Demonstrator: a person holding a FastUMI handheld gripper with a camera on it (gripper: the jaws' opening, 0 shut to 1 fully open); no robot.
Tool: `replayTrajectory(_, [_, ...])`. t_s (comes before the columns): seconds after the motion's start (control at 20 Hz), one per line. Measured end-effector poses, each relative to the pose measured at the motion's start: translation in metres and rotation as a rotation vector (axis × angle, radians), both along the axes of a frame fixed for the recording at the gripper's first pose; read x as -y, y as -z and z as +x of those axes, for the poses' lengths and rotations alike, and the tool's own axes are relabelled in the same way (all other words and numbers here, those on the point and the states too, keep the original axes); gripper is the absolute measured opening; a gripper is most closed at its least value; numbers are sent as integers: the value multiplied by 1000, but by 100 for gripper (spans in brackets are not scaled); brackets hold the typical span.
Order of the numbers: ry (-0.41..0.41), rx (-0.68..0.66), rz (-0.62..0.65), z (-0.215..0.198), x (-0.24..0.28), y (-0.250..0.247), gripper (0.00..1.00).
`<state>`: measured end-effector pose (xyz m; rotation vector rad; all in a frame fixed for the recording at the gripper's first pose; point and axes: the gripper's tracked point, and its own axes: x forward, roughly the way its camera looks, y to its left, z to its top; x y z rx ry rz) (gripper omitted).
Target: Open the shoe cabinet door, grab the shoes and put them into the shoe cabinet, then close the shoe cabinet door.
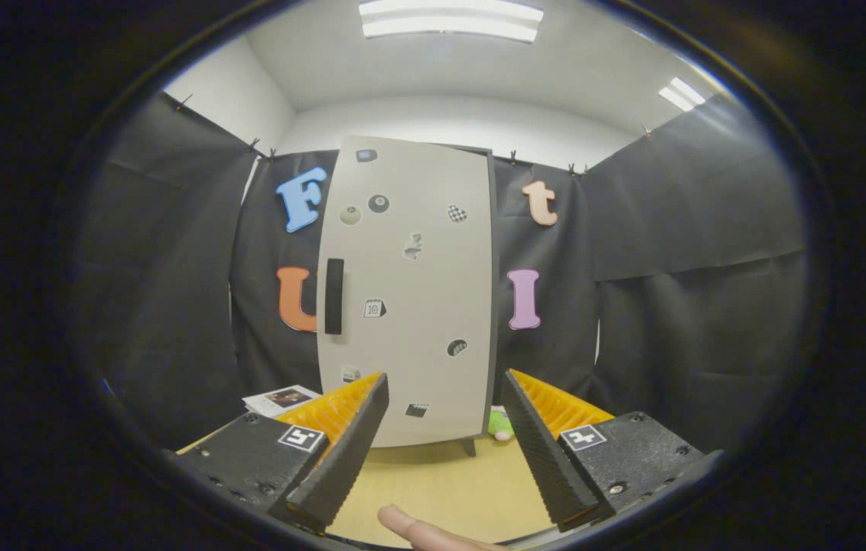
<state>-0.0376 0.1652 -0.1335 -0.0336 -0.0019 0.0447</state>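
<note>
Shoe cabinet [433, 306] work is observed with the jaws [444, 417] released: the two fingers stand wide apart, nothing held between them, hovering above the desk [441, 482]. A fingertip [410, 526] of a person's hand shows low between the fingers, just above the desk surface. Beyond the fingers, at the far edge of the desk, the cabinet stands upright, its door shut and facing the jaws. A dark vertical handle [334, 295] sits along the door's left side. Several small stickers are scattered over the door panel. A short foot [469, 446] shows under the cabinet's right lower corner. Beside that foot, behind the right finger, lies a small green and pink object [499, 425], too hidden to identify. A printed sheet [280, 399] lies near the desk's far left corner, left of the cabinet.
</note>
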Motion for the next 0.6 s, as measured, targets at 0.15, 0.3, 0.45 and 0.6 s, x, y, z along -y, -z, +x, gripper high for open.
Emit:
replayTrajectory(0.15, [1,5,2,-1,0,-1,97])
replayTrajectory(0.3, [-2,14,-2,-3,-1,-1,97])
replayTrajectory(0.45, [-4,18,-6,-4,-2,-2,97])
replayTrajectory(0.6, [-12,13,-8,-3,-5,1,97])
